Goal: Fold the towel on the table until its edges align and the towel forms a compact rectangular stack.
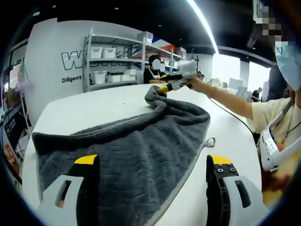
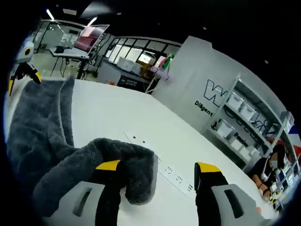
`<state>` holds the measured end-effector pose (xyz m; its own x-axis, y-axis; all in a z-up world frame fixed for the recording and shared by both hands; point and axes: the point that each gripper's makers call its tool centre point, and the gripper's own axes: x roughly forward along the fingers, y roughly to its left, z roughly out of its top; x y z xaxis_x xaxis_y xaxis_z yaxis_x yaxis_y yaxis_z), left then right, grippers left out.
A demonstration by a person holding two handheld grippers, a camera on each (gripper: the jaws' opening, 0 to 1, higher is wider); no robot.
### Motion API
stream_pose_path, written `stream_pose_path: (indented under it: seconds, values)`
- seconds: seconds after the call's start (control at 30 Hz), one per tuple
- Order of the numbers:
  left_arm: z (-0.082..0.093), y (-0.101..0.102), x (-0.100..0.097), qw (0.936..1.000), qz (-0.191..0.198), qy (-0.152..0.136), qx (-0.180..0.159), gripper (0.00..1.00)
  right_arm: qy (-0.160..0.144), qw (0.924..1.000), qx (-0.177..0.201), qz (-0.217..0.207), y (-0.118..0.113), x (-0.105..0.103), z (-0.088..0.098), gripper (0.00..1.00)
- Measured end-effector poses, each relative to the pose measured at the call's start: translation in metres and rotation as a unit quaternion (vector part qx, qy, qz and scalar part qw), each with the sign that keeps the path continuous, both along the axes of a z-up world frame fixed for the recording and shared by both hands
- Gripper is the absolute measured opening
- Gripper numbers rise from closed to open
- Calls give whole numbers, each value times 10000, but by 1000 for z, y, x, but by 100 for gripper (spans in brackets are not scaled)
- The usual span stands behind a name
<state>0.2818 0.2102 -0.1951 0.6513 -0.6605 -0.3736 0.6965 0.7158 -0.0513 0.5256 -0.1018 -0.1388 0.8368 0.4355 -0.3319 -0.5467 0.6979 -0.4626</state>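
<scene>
A dark grey towel [image 1: 141,141] lies spread on the white table [image 1: 94,108], rumpled toward its far end. My left gripper [image 1: 153,162] hovers open over the near end, its jaws wide apart with towel surface below them. At the towel's far bunched corner is my right gripper [image 1: 175,84], held by a hand. In the right gripper view that gripper [image 2: 158,167] is open, and the bunched towel corner [image 2: 127,165] lies against its left jaw and partly between the jaws. The rest of the towel [image 2: 33,127] runs toward the left gripper [image 2: 21,70], seen open at the far end.
A flush white socket strip [image 2: 171,175] lies in the table [image 2: 141,117] just past the right jaws. A cable [image 1: 230,113] crosses the table's right side by the person [image 1: 275,117]. Shelves with white bins [image 1: 113,66] and a seated person [image 1: 153,70] are beyond the table.
</scene>
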Motion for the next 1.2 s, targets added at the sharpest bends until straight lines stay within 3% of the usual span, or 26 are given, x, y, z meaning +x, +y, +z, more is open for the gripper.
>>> stream_pose_path:
  seconds: [0.07, 0.13, 0.23, 0.33, 0.37, 0.47, 0.87, 0.97, 1.03, 1.2]
  values:
    - [1, 0, 0, 10000, 4, -10, -12, 93, 36, 10000, 75, -27, -11, -5, 5, 69]
    - [1, 0, 0, 10000, 5, -18, -28, 93, 67, 9999, 115, -6, -19, -13, 5, 66]
    - [2, -1, 0, 10000, 8, -22, -64, 93, 338, 9990, 65, 274, -25, -36, -6, 44]
    - [2, 0, 0, 10000, 12, -9, -84, 93, 704, 9963, 128, 485, -26, -58, -23, 37]
    - [2, 0, 0, 10000, 13, -9, -85, 93, 925, 9939, 65, 593, -25, -69, -34, 35]
    - [2, 2, 1, 10000, 27, -9, -77, 92, 1174, 9904, -202, 707, -24, -84, -55, 29]
    - [1, 3, 1, 10000, 19, 27, -90, 92, 1824, 9815, -130, 560, -23, -83, -94, 18]
    - [2, 4, 1, 10000, 23, 28, -91, 92, 1991, 9784, -76, 551, -23, -85, -102, 9]
    - [2, 4, 1, 10000, 20, 35, -83, 92, 2116, 9752, 137, 630, -19, -89, -104, 3]
    - [0, 4, 1, 10000, 21, 57, -71, 92, 2093, 9760, 125, 590, -24, -90, -102, 0]
